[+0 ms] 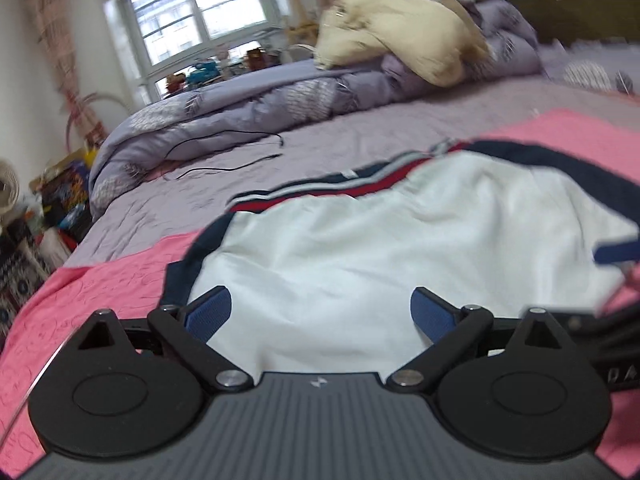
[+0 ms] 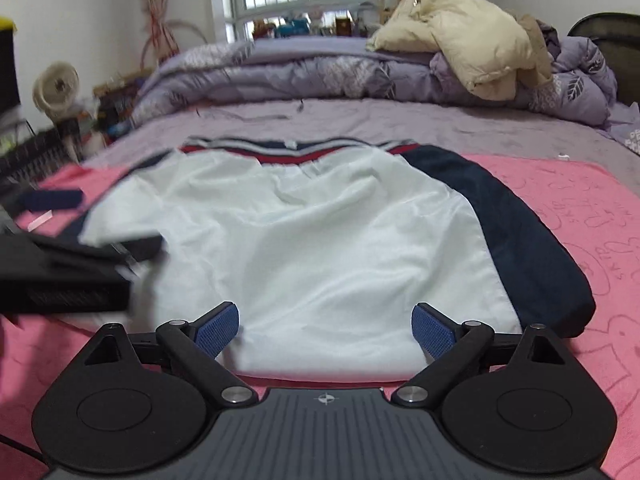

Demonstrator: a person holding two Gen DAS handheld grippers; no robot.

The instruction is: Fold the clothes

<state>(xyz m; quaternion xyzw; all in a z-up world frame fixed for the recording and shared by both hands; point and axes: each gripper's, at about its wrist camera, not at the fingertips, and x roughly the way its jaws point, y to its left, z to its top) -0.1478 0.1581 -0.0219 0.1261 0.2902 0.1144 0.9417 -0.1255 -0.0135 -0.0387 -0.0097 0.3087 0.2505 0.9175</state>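
White jacket (image 2: 312,240), navy sleeves, lies flat on pink blanket (image 2: 580,208) on bed. Left hand-held gripper (image 1: 320,312) and right hand-held gripper (image 2: 325,326) both wide apart over its near hem, holding nothing.

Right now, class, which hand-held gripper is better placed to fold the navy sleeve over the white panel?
Probably the right hand-held gripper: open, at the hem beside the navy sleeve. The left hand-held gripper, also open, sits over the jacket's opposite side.
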